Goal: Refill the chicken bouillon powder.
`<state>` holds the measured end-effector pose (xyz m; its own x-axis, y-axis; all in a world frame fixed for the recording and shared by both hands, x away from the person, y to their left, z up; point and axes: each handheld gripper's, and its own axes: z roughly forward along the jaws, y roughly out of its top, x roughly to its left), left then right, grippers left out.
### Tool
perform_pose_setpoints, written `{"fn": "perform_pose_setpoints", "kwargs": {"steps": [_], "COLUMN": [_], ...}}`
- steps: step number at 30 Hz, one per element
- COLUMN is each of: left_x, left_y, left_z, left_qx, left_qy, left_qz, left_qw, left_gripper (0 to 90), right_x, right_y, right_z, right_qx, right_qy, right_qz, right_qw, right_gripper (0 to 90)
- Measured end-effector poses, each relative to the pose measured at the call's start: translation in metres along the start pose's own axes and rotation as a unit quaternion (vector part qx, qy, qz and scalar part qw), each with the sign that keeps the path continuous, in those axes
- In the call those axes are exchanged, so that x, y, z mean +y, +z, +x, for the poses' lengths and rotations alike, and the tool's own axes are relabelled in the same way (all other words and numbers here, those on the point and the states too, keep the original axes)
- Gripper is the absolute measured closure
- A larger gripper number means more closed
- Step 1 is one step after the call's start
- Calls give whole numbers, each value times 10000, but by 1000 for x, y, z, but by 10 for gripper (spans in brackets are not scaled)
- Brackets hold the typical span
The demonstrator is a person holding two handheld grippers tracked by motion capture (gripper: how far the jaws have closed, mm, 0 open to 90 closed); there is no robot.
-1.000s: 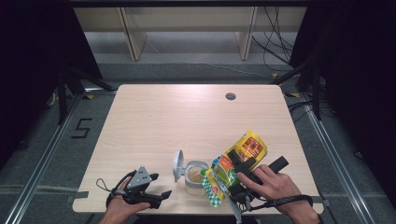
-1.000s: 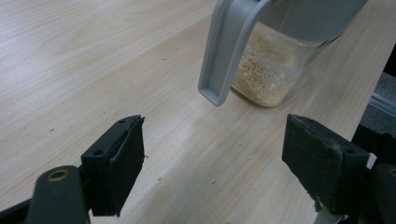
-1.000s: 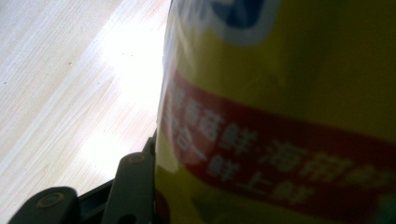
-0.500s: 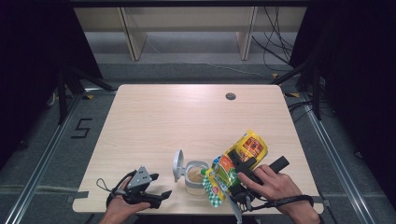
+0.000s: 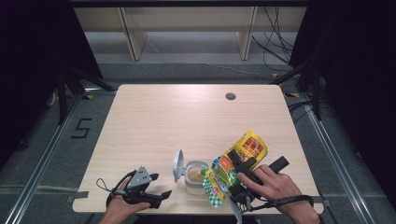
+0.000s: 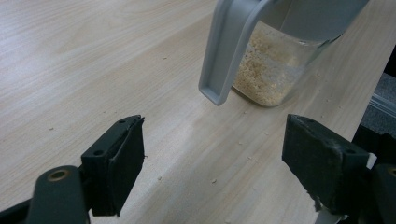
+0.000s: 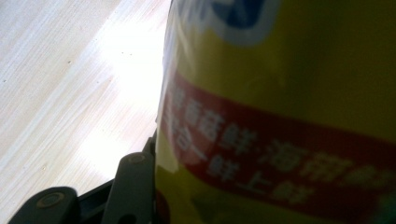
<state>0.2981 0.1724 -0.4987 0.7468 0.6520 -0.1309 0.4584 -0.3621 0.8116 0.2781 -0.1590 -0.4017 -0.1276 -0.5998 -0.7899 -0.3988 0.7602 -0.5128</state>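
Note:
A yellow and green snack bag (image 5: 243, 151) hangs tilted over the table's front right, with my right gripper (image 5: 236, 164) shut on its middle. Its green checkered lower end (image 5: 213, 190) dips beside a clear jar (image 5: 196, 176) holding pale granules. The jar's grey flip lid (image 5: 178, 164) stands open on its left side. In the right gripper view the bag (image 7: 289, 93) presses against one finger (image 7: 133, 186) and hides the other. My left gripper (image 5: 159, 185) rests open near the front left edge. In the left gripper view my left gripper (image 6: 212, 168) points at the jar (image 6: 268, 74) and lid (image 6: 224, 51), with nothing between its fingers.
The light wooden table (image 5: 187, 116) has a small round cable hole (image 5: 230, 96) at the back right. Loose crumbs lie on the wood (image 6: 93, 56) around the jar. The table's front edge runs just below both hands.

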Motion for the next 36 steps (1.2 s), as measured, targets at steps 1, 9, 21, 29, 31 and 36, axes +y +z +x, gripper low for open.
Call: {"fn": "perform_pose_setpoints", "kwargs": {"steps": [1, 9, 21, 29, 31, 36], "left_x": [0, 0, 0, 0, 0, 0], "left_y": [0, 0, -1, 0, 1, 0], "left_z": [0, 0, 2, 0, 0, 0], "left_qx": [0, -6, 49, -13, -21, -15], "left_qy": [1, 14, 150, 17, 10, 14], "left_qz": [2, 15, 115, -18, -43, 3], "left_qw": [10000, 10000, 9998, 10000, 10000, 10000], "left_gripper": [204, 204, 205, 205, 205, 205], "right_x": [0, 0, 0, -2, -2, -1], "right_y": [0, 0, 0, 0, 0, 0], "right_z": [0, 0, 1, 1, 1, 1], "right_qx": [5, -4, -16, 12, 6, 14], "right_qy": [20, -6, 99, 118, 104, 121], "right_qz": [7, -11, 15, 8, 12, 21], "right_qw": [10000, 10000, 9999, 9999, 9999, 9999], "right_gripper": [563, 563, 564, 564, 563, 563]}}
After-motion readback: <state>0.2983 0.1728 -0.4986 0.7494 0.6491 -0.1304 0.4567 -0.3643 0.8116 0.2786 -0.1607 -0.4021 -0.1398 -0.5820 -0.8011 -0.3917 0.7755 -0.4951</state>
